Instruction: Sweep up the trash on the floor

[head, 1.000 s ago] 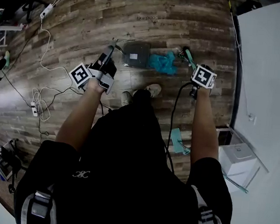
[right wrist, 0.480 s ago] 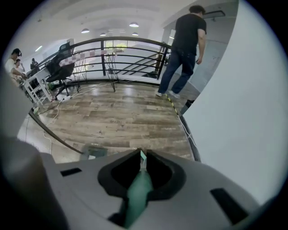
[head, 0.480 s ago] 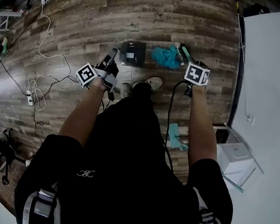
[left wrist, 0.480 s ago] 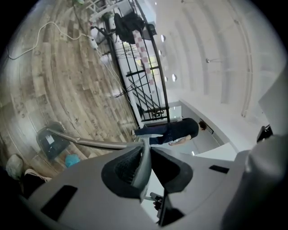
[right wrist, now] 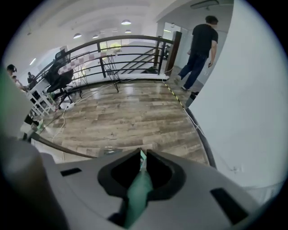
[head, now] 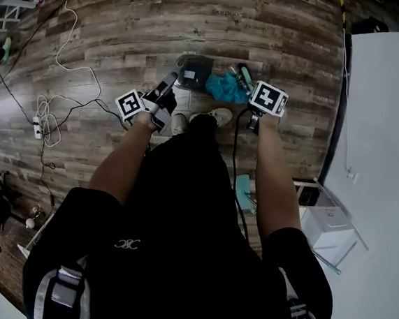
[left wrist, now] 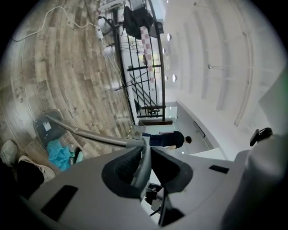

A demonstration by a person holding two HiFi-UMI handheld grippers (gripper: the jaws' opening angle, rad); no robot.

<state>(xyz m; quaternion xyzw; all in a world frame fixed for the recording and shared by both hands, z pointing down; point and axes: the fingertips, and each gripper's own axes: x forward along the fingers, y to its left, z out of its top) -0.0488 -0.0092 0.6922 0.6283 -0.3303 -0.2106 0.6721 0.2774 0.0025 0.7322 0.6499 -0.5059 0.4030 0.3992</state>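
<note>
Head view: crumpled teal trash (head: 224, 87) is lying right of the dark grey dustpan (head: 194, 74) the left gripper (left wrist: 145, 157) is clamping; right gripper (right wrist: 141, 164) is clamping a green brush (head: 244, 74).

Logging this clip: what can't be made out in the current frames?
- Inside of the dark grey long-handled dustpan: too small and dark in the head view to tell if it holds anything.
- Bristle end of the green-handled brush: right gripper view, hidden behind the right claw.
- What the teal crumpled trash is: too small, head view.
</note>
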